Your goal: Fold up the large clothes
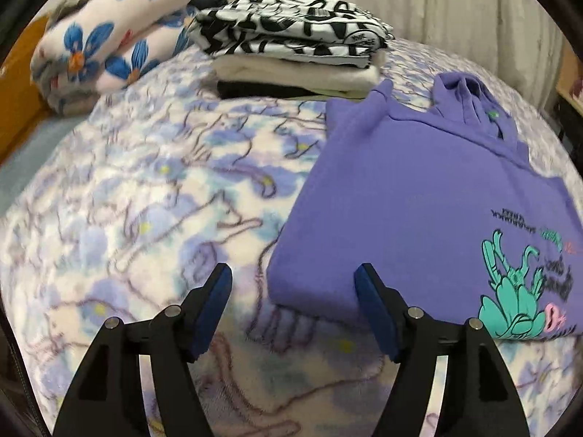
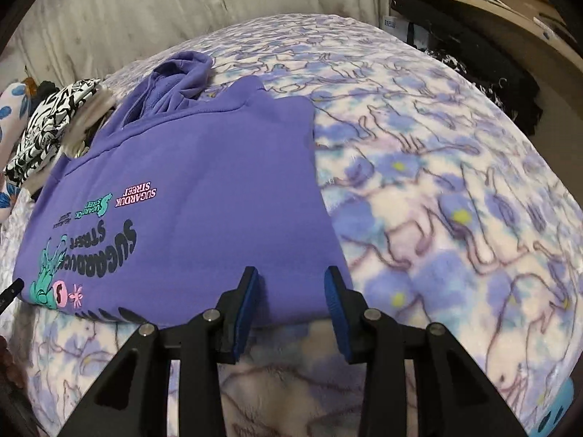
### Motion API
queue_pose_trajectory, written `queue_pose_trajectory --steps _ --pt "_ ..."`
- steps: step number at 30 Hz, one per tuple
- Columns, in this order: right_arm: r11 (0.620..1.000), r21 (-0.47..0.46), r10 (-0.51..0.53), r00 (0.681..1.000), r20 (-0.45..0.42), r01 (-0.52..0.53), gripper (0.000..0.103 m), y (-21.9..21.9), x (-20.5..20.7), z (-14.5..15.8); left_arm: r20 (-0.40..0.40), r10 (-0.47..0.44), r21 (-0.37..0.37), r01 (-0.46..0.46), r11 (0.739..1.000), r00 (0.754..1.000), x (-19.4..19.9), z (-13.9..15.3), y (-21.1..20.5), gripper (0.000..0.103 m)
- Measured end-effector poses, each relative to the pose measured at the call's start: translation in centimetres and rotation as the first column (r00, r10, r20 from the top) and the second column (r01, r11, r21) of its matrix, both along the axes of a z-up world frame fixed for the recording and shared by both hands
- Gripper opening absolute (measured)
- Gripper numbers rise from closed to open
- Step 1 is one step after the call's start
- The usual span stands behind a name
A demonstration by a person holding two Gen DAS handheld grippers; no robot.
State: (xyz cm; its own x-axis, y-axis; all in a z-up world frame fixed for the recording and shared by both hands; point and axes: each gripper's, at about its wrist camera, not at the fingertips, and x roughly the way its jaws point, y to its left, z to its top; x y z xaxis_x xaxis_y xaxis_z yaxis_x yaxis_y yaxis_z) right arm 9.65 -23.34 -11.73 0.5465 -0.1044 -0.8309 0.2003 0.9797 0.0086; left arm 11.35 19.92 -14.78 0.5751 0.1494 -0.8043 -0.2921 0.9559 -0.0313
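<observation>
A purple hoodie [image 1: 408, 196] lies folded into a rectangle on the bed, hood at the far end, with a teal and pink print near its near edge. It also shows in the right wrist view [image 2: 204, 196]. My left gripper [image 1: 293, 280] is open and empty, just above the blanket at the hoodie's near left corner. My right gripper [image 2: 291, 280] is open and empty, over the hoodie's near right corner. Neither holds cloth.
A floral fleece blanket [image 1: 127, 218] covers the bed. A stack of folded clothes [image 1: 291, 54], black-and-white print on top, sits at the far side. A blue-flowered quilt [image 1: 109, 36] lies far left. A curtain [image 2: 182, 11] hangs behind. A wooden shelf [image 2: 492, 11] stands at right.
</observation>
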Motion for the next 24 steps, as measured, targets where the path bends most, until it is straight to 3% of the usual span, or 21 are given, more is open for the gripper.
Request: queue_pose_trajectory --steps 3,6,12,16,18,24 --pt "0.999 -0.051 0.008 1.000 -0.001 -0.008 0.038 1.0 0.0 0.1 0.001 -0.014 0.045 0.014 0.999 1.000 0.1 0.4 -0.4 0.070" --pt "0.999 -0.036 -0.001 1.000 -0.002 0.000 0.039 1.1 0.2 0.1 0.016 -0.037 0.125 0.035 0.992 0.999 0.1 1.4 -1.1 0.070" --pt "1.000 -0.002 -0.006 1.000 0.011 0.006 0.038 0.7 0.9 1.1 0.054 -0.122 0.139 0.113 0.984 0.991 2.0 4.2 -1.7 0.066" --pt "1.000 -0.003 0.012 0.999 0.042 -0.012 0.038 1.1 2.5 2.3 0.056 -0.191 0.101 0.185 0.977 0.980 5.4 5.8 -2.2 0.047" --pt "1.000 0.007 0.026 0.998 0.059 -0.026 0.038 1.2 4.1 3.0 0.056 -0.234 0.067 0.230 0.971 0.971 8.0 6.3 -2.7 0.044" --pt "0.998 0.028 0.053 0.993 0.101 -0.056 0.038 1.2 10.7 4.4 0.028 -0.323 0.101 0.319 0.942 0.946 15.0 5.9 -4.8 0.028"
